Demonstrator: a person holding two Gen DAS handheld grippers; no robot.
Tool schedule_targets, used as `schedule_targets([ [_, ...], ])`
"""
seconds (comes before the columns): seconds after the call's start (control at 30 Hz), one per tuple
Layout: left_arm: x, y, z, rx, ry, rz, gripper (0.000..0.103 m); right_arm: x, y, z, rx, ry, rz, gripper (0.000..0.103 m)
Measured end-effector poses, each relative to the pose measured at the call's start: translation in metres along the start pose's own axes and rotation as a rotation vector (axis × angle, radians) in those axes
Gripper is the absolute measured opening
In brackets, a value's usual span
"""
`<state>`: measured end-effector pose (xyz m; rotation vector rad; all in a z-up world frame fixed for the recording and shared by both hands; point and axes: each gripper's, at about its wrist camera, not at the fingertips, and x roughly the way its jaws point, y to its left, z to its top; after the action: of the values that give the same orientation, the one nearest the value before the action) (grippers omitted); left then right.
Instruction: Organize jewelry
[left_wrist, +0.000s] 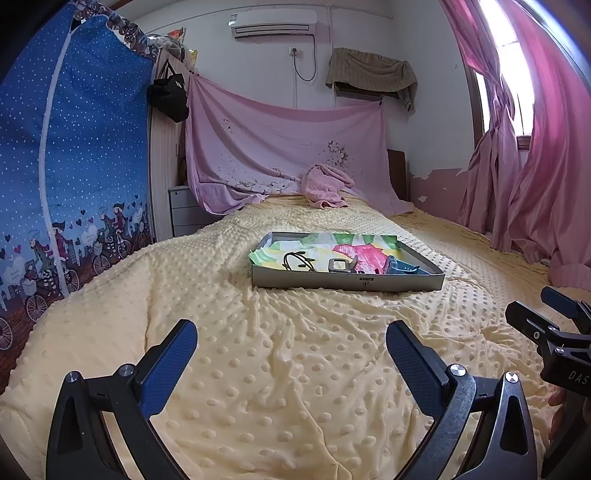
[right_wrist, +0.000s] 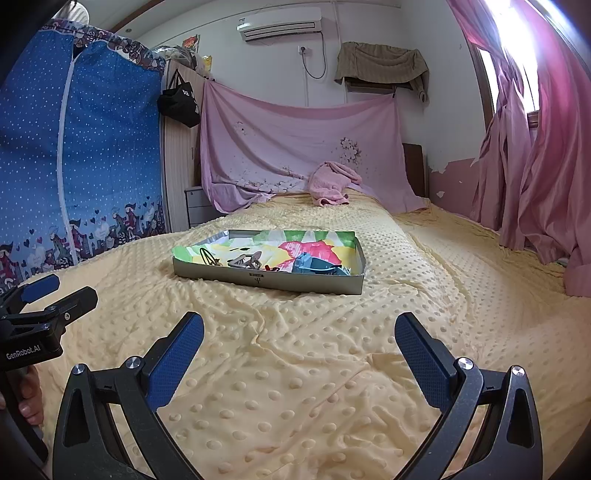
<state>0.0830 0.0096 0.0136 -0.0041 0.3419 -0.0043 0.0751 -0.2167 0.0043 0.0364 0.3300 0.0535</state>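
Jewelry pieces are lying inside a shallow grey tray (left_wrist: 347, 283) that is sitting on the bed (left_wrist: 258, 369), at about 12 o'clock from both grippers and well apart from them. Going from left to right inside the tray, a dark looped piece (left_wrist: 297, 260) is resting at the 9 o'clock side, a silver-grey clasp-like piece (left_wrist: 341, 265) is lying near the middle, and a blue item (left_wrist: 400, 266) is lying at the 3 o'clock side. A colourful paper lining (left_wrist: 354, 246) is covering the tray floor under them. I cannot tell exactly what kind of jewelry each piece is, because they are small in both views.

To my judgement the task is only beginning: the pieces are lying loose and mixed together, nothing is being held, and all the sorting is left to do.

The left gripper (left_wrist: 291, 354) is hovering low over the yellow dotted blanket (left_wrist: 110, 295), pointing toward the tray, with its blue pads spread wide and nothing between them. The right gripper (right_wrist: 299, 350) is hovering beside it at about 3 o'clock, at a similar height, also pointing at the tray, with its pads spread wide and empty. In the right wrist view, fingers (right_wrist: 31, 400) of the person are gripping the handle of the left gripper at the 8 o'clock edge.
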Motion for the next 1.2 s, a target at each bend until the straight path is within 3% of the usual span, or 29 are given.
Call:
schedule_targets([
  [1.2, -0.003, -0.0013, 0.0018, 0.003, -0.012, 0.006, 0.103, 0.0, -0.0001, 0.0001, -0.002, 0.001, 0.002, 0.102],
])
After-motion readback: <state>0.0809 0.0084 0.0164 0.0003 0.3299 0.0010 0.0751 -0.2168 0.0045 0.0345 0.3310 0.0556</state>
